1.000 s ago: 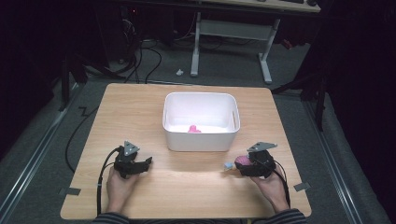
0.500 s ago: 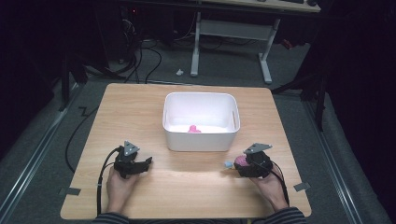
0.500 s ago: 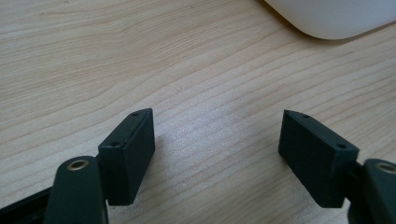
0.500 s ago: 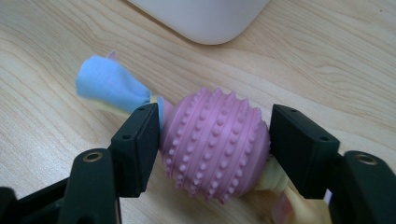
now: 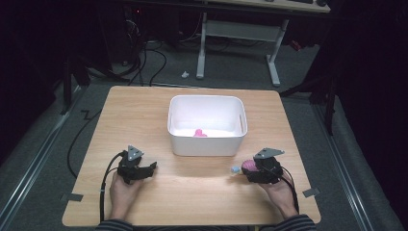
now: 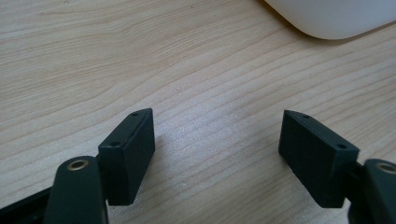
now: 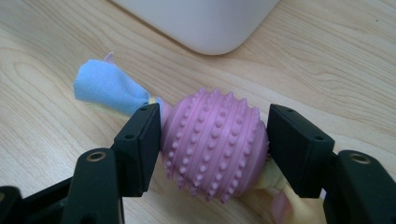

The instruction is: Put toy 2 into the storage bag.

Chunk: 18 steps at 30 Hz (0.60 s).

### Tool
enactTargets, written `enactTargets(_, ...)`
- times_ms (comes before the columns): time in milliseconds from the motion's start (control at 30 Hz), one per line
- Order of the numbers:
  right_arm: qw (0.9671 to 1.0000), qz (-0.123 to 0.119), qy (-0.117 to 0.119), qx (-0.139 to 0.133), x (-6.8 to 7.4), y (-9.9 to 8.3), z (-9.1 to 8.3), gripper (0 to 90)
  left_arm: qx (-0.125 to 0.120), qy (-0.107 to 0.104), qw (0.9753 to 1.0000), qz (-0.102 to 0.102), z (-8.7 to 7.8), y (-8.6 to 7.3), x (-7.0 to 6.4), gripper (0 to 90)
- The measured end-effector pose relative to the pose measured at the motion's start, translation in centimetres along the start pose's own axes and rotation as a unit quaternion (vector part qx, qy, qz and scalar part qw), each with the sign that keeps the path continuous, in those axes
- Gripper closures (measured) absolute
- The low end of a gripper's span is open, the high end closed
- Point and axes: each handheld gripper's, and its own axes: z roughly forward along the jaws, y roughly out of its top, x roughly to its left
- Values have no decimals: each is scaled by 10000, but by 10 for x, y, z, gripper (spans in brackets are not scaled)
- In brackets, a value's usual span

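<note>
A pink studded ball (image 7: 215, 144) with a blue cloth tuft (image 7: 105, 88) at one end lies low on the wooden table (image 5: 144, 115). My right gripper (image 7: 215, 121) is shut on it, one jaw pressing each side. From above, the ball (image 5: 249, 166) and its tuft (image 5: 235, 169) poke out left of the right gripper (image 5: 244, 169), near the white bin's front right corner. My left gripper (image 5: 151, 167) rests at the table's front left, and its jaws (image 6: 217, 126) stand open over bare wood.
A white plastic bin (image 5: 204, 144) stands at the table's middle, with a small pink thing (image 5: 198, 133) inside. Its rounded corner shows in the left gripper view (image 6: 336, 18) and the right gripper view (image 7: 201, 23). Cables and desk legs lie beyond the far edge.
</note>
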Motion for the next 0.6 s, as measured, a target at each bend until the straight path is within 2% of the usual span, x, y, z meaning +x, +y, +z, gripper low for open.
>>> enactTargets(333,9987,354,201,-306,-9,-3,-15,370,-1,1,10000,1,0,0,0,271)
enactTargets(600,9980,415,209,-431,-13,-4,-27,370,1,5,10000,10,0,0,0,268)
